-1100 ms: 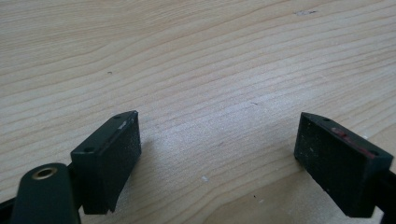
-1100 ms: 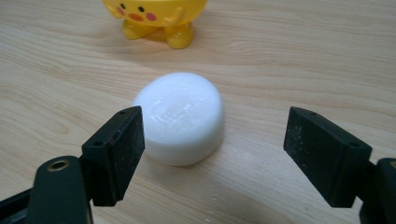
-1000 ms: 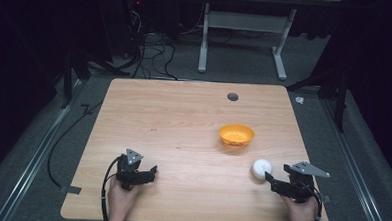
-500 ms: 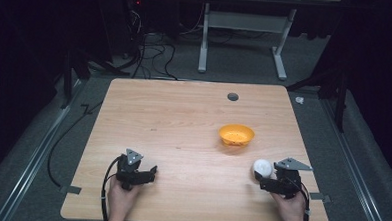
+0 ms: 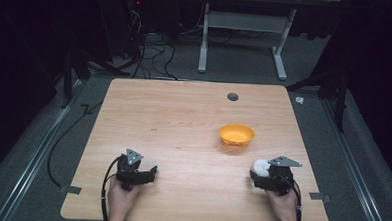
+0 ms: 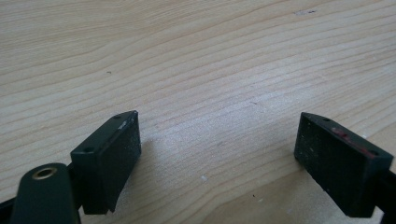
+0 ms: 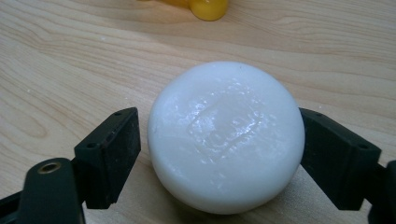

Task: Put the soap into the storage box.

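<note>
A white, round, soap-like puck (image 7: 226,135) lies on the wooden table (image 5: 183,125) near its front right. My right gripper (image 7: 219,156) is open with a jaw on each side of the puck; the right jaw looks to touch it, and a thin gap shows at the left jaw. In the high view the puck (image 5: 259,167) sits just ahead of the right gripper (image 5: 256,174). An orange bowl (image 5: 236,135) stands a little beyond it, and its base (image 7: 205,7) shows at the top of the right gripper view. My left gripper (image 5: 153,172) rests at the front left, open over bare wood (image 6: 219,158).
A round cable hole (image 5: 232,97) sits near the table's far edge. Dark floor, cables and a white desk frame (image 5: 242,37) lie beyond the table. Tape tabs mark the front corners.
The right gripper has slid left and forward until the white puck sits between its jaws. The left gripper has stayed where it was.
</note>
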`<action>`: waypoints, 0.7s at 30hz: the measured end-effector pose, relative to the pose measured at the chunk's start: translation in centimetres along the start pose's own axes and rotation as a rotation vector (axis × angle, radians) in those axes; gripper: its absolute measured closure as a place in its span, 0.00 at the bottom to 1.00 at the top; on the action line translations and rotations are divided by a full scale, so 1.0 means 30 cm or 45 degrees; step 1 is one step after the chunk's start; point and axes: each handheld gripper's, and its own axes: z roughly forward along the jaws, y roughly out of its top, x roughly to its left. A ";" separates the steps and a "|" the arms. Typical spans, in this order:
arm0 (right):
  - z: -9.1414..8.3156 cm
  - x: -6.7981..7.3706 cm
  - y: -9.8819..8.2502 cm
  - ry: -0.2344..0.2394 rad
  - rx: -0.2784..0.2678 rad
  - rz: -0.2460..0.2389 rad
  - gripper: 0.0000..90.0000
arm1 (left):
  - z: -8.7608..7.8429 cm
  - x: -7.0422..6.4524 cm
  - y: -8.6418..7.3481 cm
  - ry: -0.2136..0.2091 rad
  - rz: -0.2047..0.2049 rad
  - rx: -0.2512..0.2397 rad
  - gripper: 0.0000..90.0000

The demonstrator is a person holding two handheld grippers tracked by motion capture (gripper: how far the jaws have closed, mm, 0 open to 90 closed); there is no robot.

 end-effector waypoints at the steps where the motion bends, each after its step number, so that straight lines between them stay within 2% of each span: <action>1: 0.002 -0.001 -0.002 -0.004 0.001 -0.006 0.22 | 0.000 0.000 0.000 0.000 0.000 0.000 0.17; 5: 0.007 -0.006 -0.007 -0.010 0.009 -0.005 0.27 | 0.000 0.000 0.000 0.000 0.000 0.000 0.17; 21: 0.006 -0.010 -0.004 0.023 0.012 0.011 0.28 | 0.000 0.000 0.000 -0.002 0.001 0.000 0.17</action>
